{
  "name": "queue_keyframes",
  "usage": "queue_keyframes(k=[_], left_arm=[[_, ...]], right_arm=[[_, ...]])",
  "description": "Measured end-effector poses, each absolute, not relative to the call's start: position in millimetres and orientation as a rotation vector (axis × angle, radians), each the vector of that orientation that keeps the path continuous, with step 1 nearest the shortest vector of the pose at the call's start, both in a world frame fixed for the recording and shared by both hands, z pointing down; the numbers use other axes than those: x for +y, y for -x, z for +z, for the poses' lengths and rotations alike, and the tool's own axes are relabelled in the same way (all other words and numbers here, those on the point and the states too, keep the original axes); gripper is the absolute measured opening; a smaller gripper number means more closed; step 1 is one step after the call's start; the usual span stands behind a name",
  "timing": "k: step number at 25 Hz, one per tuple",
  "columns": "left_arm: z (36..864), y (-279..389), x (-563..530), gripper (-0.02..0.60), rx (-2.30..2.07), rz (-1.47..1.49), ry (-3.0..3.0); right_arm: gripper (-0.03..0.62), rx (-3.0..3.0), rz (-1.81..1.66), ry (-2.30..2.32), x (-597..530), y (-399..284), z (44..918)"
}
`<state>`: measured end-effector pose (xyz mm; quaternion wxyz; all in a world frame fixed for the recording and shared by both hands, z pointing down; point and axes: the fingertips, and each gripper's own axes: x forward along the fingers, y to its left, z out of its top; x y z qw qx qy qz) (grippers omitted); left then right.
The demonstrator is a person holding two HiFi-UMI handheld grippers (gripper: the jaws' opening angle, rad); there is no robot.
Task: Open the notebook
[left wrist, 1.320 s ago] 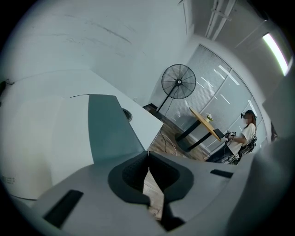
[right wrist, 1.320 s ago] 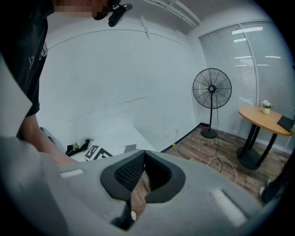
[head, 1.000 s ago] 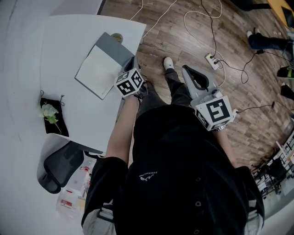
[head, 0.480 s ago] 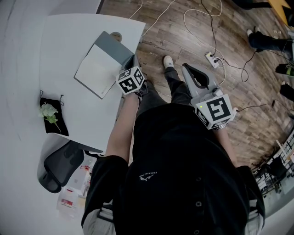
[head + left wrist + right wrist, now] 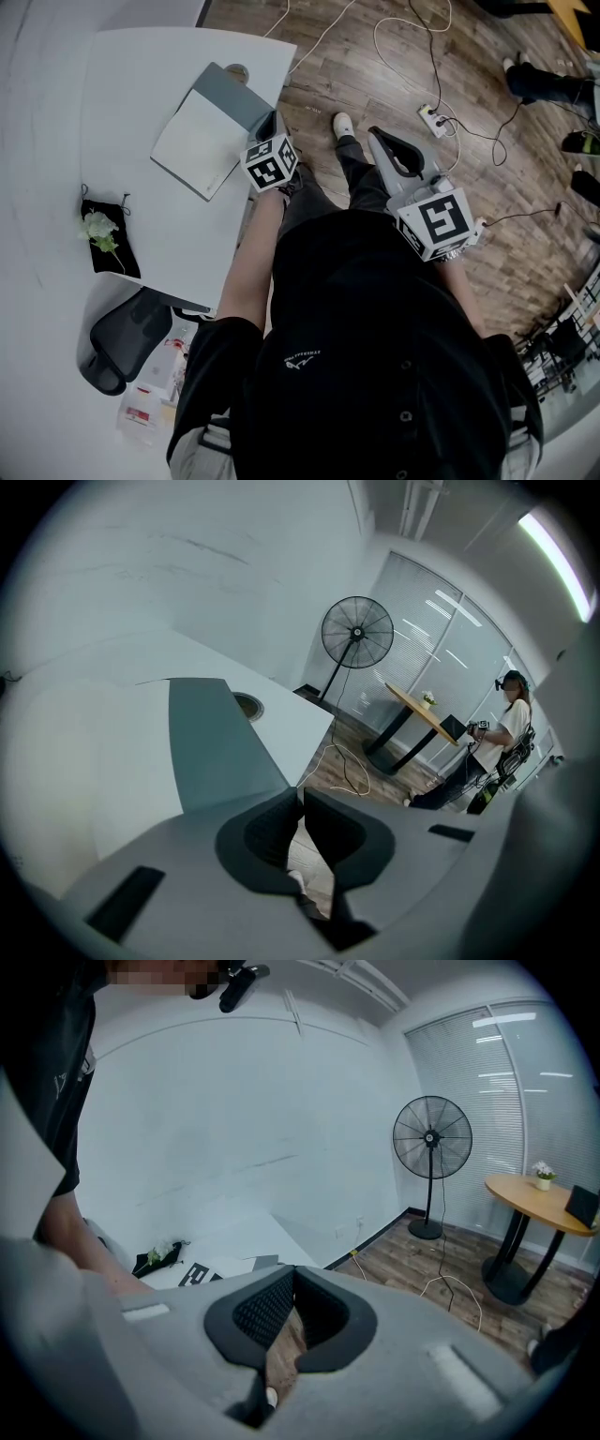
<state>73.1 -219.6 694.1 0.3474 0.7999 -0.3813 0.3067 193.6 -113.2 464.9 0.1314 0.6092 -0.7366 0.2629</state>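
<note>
Notebook [image 5: 202, 136] lies flat on the white table [image 5: 141, 75], toward the far right corner, just short of the round cable hole [image 5: 237, 73]. What I see of it is a white face with a grey strip along the side nearest the table edge; I can't tell from here whether that's a closed cover or an open spread. Left gripper [image 5: 270, 122] sits at the table's right edge with its tips right at the grey strip's near corner. In the left gripper view the grey strip [image 5: 211, 742] runs straight up to the left gripper [image 5: 300, 801], but I can't confirm contact. Its jaws are clenched, tips meeting, nothing pinched between them, only floor showing through the gap behind the tips. Right gripper [image 5: 386, 142] is off the table, held over the wooden floor [image 5: 375, 75] well apart from the notebook. The right gripper view shows the right gripper [image 5: 292, 1279] also clenched on nothing, pointing toward the table and wall. Elsewhere: a black pouch [image 5: 117, 258] with a small white flower [image 5: 100, 228] on it lies at the table's near left, well apart from the notebook. A dark chair [image 5: 122, 342] is tucked below that edge, a power strip [image 5: 431, 122] with cables lies on the floor, and a standing fan [image 5: 357, 635] is in the background.
</note>
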Motion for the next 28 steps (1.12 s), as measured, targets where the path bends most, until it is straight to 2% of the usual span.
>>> queue_keyframes(k=[3, 5, 6, 14, 16, 18, 20, 28], left_arm=[[692.5, -76.7, -217.2, 0.019, -0.955, 0.79, -2.088], [691.2, -79.4, -215.7, 0.091, -0.932, 0.783, -2.094], [690.7, -80.5, -214.9, 0.1, -0.922, 0.78, -2.098], [677.5, -75.1, -215.2, 0.107, -0.925, 0.757, -2.136], [671.7, -71.3, -215.2, 0.089, -0.933, 0.748, -2.152], [663.7, -68.0, -214.7, 0.035, -0.941, 0.739, -2.177], [654.9, -66.1, -212.7, 0.018, -0.936, 0.72, -2.196], [616.2, -57.5, -197.6, 0.006, -0.915, 0.647, -2.294]], right_arm=[[0.005, -2.126, 0.774, -1.777, -111.2, -192.6, 466.4], [0.005, -2.125, 0.772, -1.772, -111.4, -191.1, 466.5], [0.005, -2.125, 0.77, -1.77, -111.7, -190.4, 466.5], [0.005, -2.135, 0.766, -1.752, -110.7, -181.9, 467.9], [0.005, -2.145, 0.758, -1.74, -111.5, -177.5, 467.4], [0.005, -2.159, 0.749, -1.727, -113.1, -173.0, 466.5], [0.005, -2.167, 0.744, -1.705, -114.1, -168.3, 467.3], [0.005, -2.191, 0.732, -1.605, -112.8, -146.5, 478.2]])
